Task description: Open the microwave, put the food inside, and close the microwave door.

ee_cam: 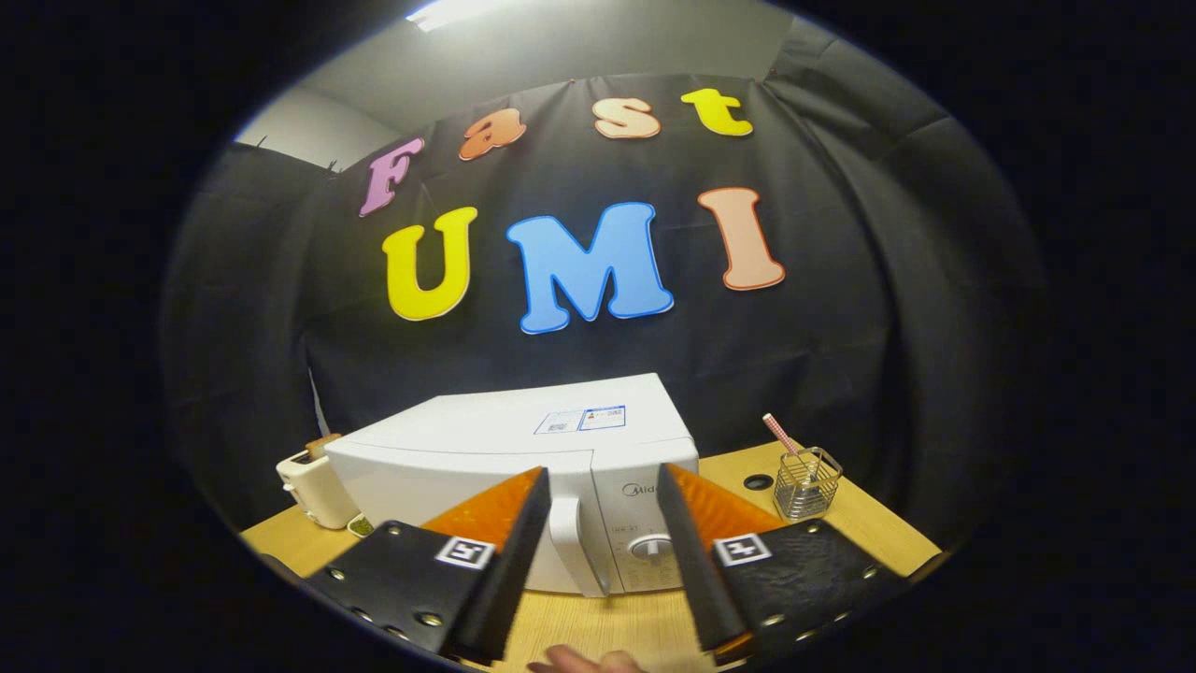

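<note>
Gripper view: toward the left edge of the wooden worktop point(869, 523) a cream toaster point(313, 486) stands with a slice of bread poking from its top, touching or just beside the left wall of the microwave point(509, 449). The white microwave sits mid-worktop against the back edge, its door closed and a sticker on its top. The door's upright white handle point(572, 542) lies ahead of the gripper point(603, 486) and lines up with the gap between the two fingers, nearer the left one. The fingers point(495, 523) are spread wide, orange on their inner faces, black on their outer plates, and have hold of nothing. Right of the handle is the control panel with a round dial point(651, 548), partly hidden by the right finger. Farther right, toward the worktop's right edge, a small wire basket point(808, 483) holds a striped straw point(783, 437); a dark round hole point(758, 482) lies just left of it. At the worktop's near edge, below the fingers, part of a hand point(587, 662) shows.
</note>
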{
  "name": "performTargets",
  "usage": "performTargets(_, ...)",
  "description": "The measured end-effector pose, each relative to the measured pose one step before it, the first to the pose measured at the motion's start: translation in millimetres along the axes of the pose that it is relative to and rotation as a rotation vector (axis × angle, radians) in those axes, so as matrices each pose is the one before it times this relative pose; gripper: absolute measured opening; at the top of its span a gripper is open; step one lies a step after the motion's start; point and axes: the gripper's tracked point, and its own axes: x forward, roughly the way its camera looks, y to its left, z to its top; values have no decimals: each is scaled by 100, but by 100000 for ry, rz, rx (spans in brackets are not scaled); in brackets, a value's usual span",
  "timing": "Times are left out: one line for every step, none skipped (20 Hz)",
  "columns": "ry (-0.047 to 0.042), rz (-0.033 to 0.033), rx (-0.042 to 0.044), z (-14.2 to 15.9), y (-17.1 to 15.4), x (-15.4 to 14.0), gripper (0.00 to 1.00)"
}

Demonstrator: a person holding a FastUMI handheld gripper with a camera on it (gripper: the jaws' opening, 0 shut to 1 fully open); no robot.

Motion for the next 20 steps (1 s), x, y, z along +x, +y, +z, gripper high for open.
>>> performTargets(-852, 372, -205, 1853, -42, -1272, 100)
performTargets(-1816, -104, -826, 1431, -518, -427, 99)
performTargets(-1586, -129, -896, 1813, -388, -766, 100)
performTargets(-1890, -307, -408, 1640, -457, -795, 100)
performTargets(-1632, -707, -486, 1763, -398, -729, 99)
performTargets(-2375, -927, -1331, 1966, -440, -599, 99)
performTargets(-2919, -1144, -1867, 1997, -448, -630, 99)
performTargets(-2729, -1866, -2332, 1719, -598, -437, 99)
performTargets(-2567, -1727, -2699, 1665, -567, -490, 100)
performTargets(-1850, -712, -2447, 1408, -317, -362, 99)
performTargets(-628, 24, -1256, 923, -215, -390, 99)
performTargets(-1029, 172, 103, 851, -103, -324, 99)
performTargets(-604, 535, 268, 632, -58, -367, 99)
performTargets(-294, 166, -1, 173, -289, -297, 100)
performTargets(-311, 116, -62, -1, -223, -309, 100)
performTargets(-296, 220, -326, -66, -306, -153, 100)
performTargets(-344, -56, -197, -228, -274, -186, 100)
performTargets(-93, -169, 15, -360, -384, -111, 100)
performTargets(-50, 185, 498, -395, -218, -104, 99)
performTargets(668, 523, 413, -702, -238, -40, 99)
